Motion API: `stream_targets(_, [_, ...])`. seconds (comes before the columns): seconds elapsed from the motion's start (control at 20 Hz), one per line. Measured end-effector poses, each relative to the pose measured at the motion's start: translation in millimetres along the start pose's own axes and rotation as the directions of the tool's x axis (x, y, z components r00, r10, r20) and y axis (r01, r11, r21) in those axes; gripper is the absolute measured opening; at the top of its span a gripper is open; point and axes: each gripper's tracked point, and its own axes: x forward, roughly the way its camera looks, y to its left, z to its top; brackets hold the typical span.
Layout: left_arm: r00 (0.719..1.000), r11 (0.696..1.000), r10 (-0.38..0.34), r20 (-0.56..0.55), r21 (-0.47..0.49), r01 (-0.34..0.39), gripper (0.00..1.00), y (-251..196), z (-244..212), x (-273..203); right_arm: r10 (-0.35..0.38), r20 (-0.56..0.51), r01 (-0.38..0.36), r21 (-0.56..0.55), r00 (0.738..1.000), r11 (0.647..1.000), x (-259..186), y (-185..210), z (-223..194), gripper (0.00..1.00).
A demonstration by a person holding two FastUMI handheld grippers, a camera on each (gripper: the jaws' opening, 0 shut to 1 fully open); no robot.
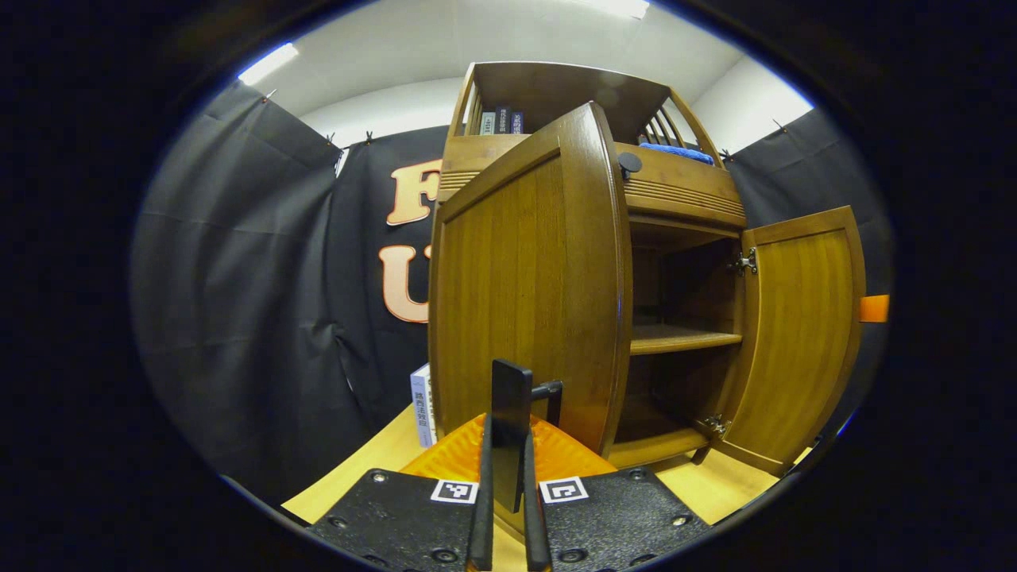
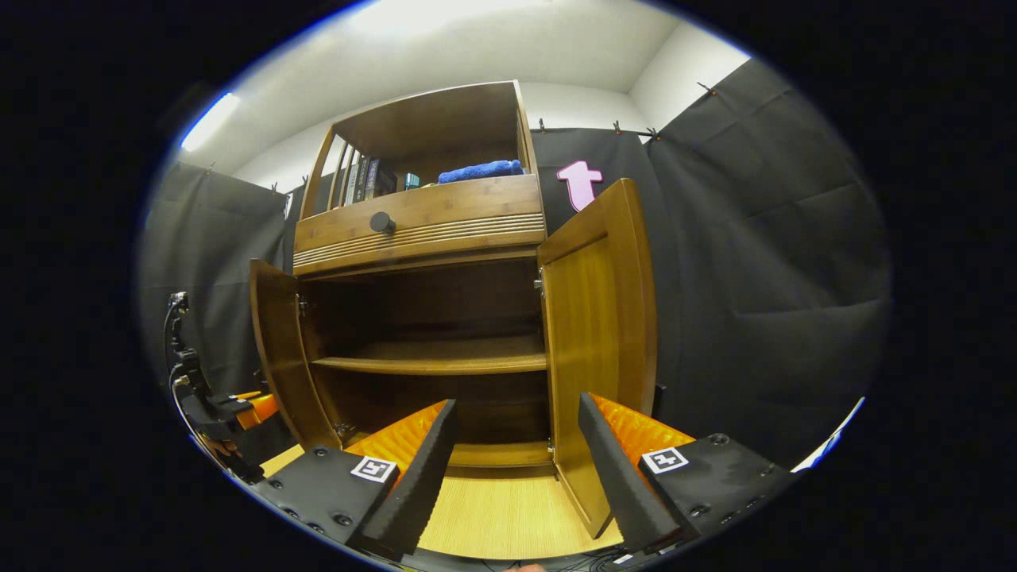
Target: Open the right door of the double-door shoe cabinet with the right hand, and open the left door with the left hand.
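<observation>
The wooden shoe cabinet has both doors swung out. In the left gripper view the left door stands close in front, and my left gripper is shut on its dark upright handle. The right door hangs wide at the far side. In the right gripper view my right gripper is open, and the right door stands edge-on just inside its right finger, with nothing pressed. The left gripper is beside the outer face of the left door. An inner shelf is bare.
The cabinet stands on a light wooden tabletop. Above the doors is a drawer with a round knob, and on top sit books and a blue cloth. A book leans by the cabinet's left side. Black cloth walls surround it.
</observation>
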Motion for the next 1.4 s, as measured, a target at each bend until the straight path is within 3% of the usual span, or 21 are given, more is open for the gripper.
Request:
stream_targets(0.25, [0.999, 0.999, 0.053, 0.006, -0.013, -0.053, 0.1, 37.6, 4.5, -13.9, 0.002, 0.009, -0.002, 0.014, 1.0, 1.0, 3.1, 2.0, 0.1, 0.97])
stream_targets(0.3, [0.999, 0.999, 0.049, 0.005, -0.022, -0.049, 0.07, 43.8, 5.2, -16.1, -0.004, 0.013, 0.003, 0.013, 1.0, 1.0, 4.5, 0.4, 0.4, 0.87])
stream_targets(0.35, [0.999, 0.998, 0.041, 0.002, -0.038, -0.041, 0.08, 50.6, 7.5, -16.1, -0.009, 0.016, 0.009, 0.01, 1.0, 1.0, 5.4, -1.1, 0.2, 0.87])
stream_targets(0.4, [0.999, 0.998, 0.032, 0.001, -0.05, -0.032, 0.07, 57.5, 7.6, -17.2, -0.013, 0.018, 0.013, 0.006, 1.0, 1.0, 6.4, -1.7, 0.4, 1.0])
stream_targets(0.6, [1.0, 0.999, 0.016, 0.016, -0.05, -0.015, 0.03, 96.2, 10.9, -15.6, -0.025, 0.025, 0.026, -0.013, 0.999, 1.0, 5.0, -8.7, 0.2, 1.0])
stream_targets(0.75, [0.998, 0.991, -0.066, 0.015, -0.113, 0.067, 0.03, 108.9, 12.4, -4.6, -0.038, 0.025, 0.039, -0.021, 0.999, 0.999, 4.8, -12.8, -0.7, 0.97])
stream_targets(0.85, [0.992, 0.987, -0.127, 0.02, -0.093, 0.129, 0.03, 109.9, 10.4, -9.3, -0.051, 0.022, 0.051, -0.026, 0.998, 0.998, 2.5, -15.8, -0.9, 1.0])
stream_targets(0.9, [0.99, 0.985, -0.141, 0.022, -0.097, 0.142, 0.01, 113.5, 11.1, -8.2, -0.055, 0.02, 0.056, -0.025, 0.998, 0.998, 2.1, -16.9, -1.1, 0.97])
stream_targets(1.15, [0.969, 0.958, -0.245, 0.034, -0.147, 0.247, 0.01, 142.0, 12.2, -2.5, -0.074, 0.01, 0.074, -0.019, 0.997, 0.997, -5.2, -17.2, -0.2, 1.0])
stream_targets(1.2, [0.963, 0.955, -0.267, 0.035, -0.129, 0.269, 0.03, 140.8, 12.0, -2.1, -0.08, 0.012, 0.08, -0.02, 0.997, 0.997, -7.1, -18.1, 0.8, 0.97])
stream_targets(1.4, [0.965, 0.96, -0.262, 0.006, -0.098, 0.261, 0.03, 138.3, 10.5, -3.2, -0.086, 0.01, 0.087, -0.019, 0.996, 0.996, -8.5, -17.2, 0.8, 0.97])
